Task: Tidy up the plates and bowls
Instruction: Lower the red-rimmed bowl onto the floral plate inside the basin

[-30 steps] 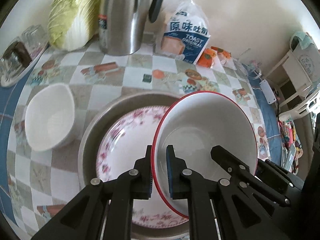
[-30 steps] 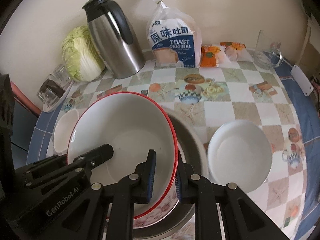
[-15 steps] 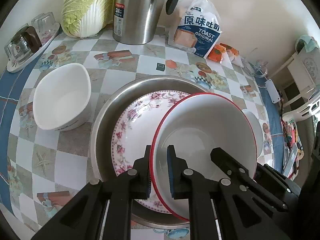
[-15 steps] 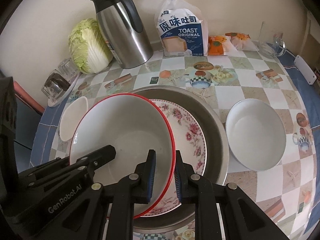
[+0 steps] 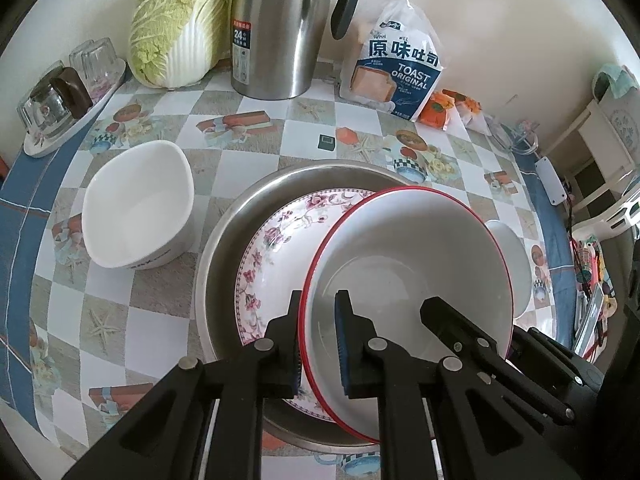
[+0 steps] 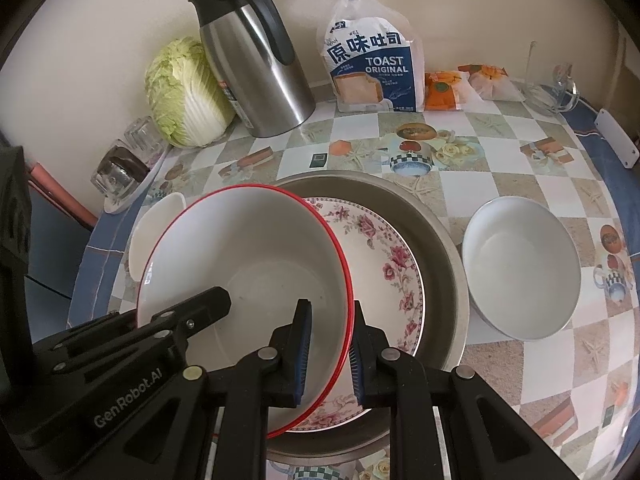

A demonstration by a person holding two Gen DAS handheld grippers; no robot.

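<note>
Above the steel basin (image 5: 224, 240) and the floral plate (image 5: 276, 248) lying in it, the red-rimmed bowl (image 5: 412, 248) hangs tilted, each gripper clamped on an opposite stretch of its rim: left gripper (image 5: 318, 344), right gripper (image 6: 329, 354). If one grip loosens first (glazed rims are slippery), the bowl could pivot and knock the plate. Two white bowls (image 6: 520, 268) wait on the table on either side.

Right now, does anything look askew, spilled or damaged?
Only the red-rimmed bowl: gripped at its rim by both grippers, it sits off-centre over the floral plate in the steel basin. Nothing looks spilled or broken.
</note>
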